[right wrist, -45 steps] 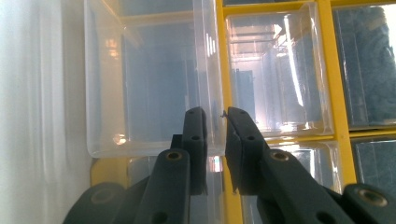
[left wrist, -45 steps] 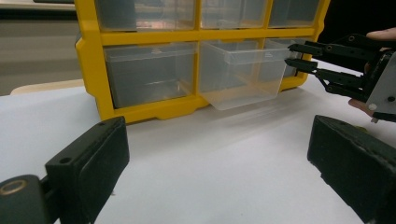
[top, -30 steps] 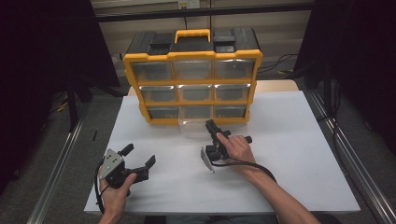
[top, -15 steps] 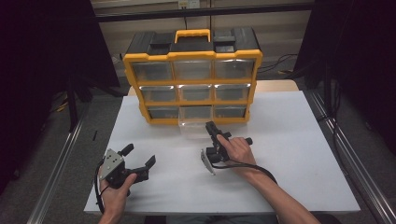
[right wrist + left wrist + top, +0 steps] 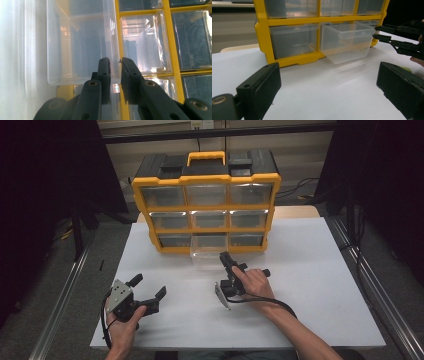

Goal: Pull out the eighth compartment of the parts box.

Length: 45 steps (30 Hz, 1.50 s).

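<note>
A yellow organizer (image 5: 205,195) (image 5: 292,21) (image 5: 170,37) with clear drawers stands at the back of the white table (image 5: 310,285). Its bottom middle clear drawer (image 5: 207,255) (image 5: 344,42) (image 5: 75,50) is pulled partly out. My right gripper (image 5: 226,257) (image 5: 378,32) (image 5: 115,61) lies on its side at the drawer's front, jaws nearly together with the thin front lip pinched between them. My left gripper (image 5: 148,286) (image 5: 329,67) rests near the table's front left, open wide, with nothing between its jaws and pointing toward the organizer.
A black cable (image 5: 260,301) trails from the right gripper along the forearm. Metal rails (image 5: 370,290) run down both sides of the table, with dark curtains beyond. Bare white tabletop lies between the two hands and to the right.
</note>
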{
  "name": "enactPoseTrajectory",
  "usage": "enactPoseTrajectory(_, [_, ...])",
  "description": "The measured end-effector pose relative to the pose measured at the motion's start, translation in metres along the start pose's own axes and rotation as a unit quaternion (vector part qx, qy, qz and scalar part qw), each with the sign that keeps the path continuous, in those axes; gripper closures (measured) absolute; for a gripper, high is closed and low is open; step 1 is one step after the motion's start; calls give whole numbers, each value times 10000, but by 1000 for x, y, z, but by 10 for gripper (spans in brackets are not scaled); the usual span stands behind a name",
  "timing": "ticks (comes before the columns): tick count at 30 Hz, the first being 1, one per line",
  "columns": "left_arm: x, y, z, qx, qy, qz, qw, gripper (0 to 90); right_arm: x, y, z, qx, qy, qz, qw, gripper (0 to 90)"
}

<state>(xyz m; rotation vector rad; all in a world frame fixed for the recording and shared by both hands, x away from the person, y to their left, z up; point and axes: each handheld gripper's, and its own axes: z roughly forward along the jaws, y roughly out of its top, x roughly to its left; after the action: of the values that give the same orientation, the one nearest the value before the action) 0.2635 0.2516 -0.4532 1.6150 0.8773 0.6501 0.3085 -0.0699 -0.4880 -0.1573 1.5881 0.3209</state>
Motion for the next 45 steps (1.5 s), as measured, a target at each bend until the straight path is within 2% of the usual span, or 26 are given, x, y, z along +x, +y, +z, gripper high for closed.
enactPoseTrajectory(1, [0, 0, 0, 1, 3, 0, 10000, 55, 1, 0, -1, 17, 8, 51, 10000, 786])
enactPoseTrajectory(2, [0, 0, 1, -3, -11, -7, 10000, 55, 0, 1, -1, -39, 8, -22, 10000, 787])
enactPoseTrajectory(5, [0, 0, 0, 5, -15, 11, 10000, 55, 1, 2, -2, -17, -6, 28, 10000, 786])
enactPoseTrajectory(12, [0, 0, 0, -1, 4, 14, 10000, 55, 1, 3, -4, -52, 8, -43, 10000, 786])
enactPoseTrajectory(28, [0, 0, 0, 5, -22, 8, 10000, 55, 0, 3, -5, -49, 43, 74, 10000, 774])
enactPoseTrajectory(34, [0, 0, 1, -7, -18, -9, 10000, 55, 0, 2, -4, -62, 29, 212, 9998, 756])
enactPoseTrajectory(36, [0, 0, 0, -1, -2, 7, 10000, 55, -1, 2, -4, -71, 64, 323, 9994, 702])
enactPoseTrajectory(39, [1, 0, 0, 0, 2, 1, 10000, 55, -4, 1, -4, -126, 71, 423, 9990, 680])
enactPoseTrajectory(44, [0, 0, 0, -10, -12, -12, 10000, 55, -7, -1, -3, -127, 133, 781, 9968, 585])
enactPoseTrajectory(45, [0, 0, 0, -9, 10, -3, 10000, 55, -8, -2, -3, -134, 169, 940, 9953, 573])
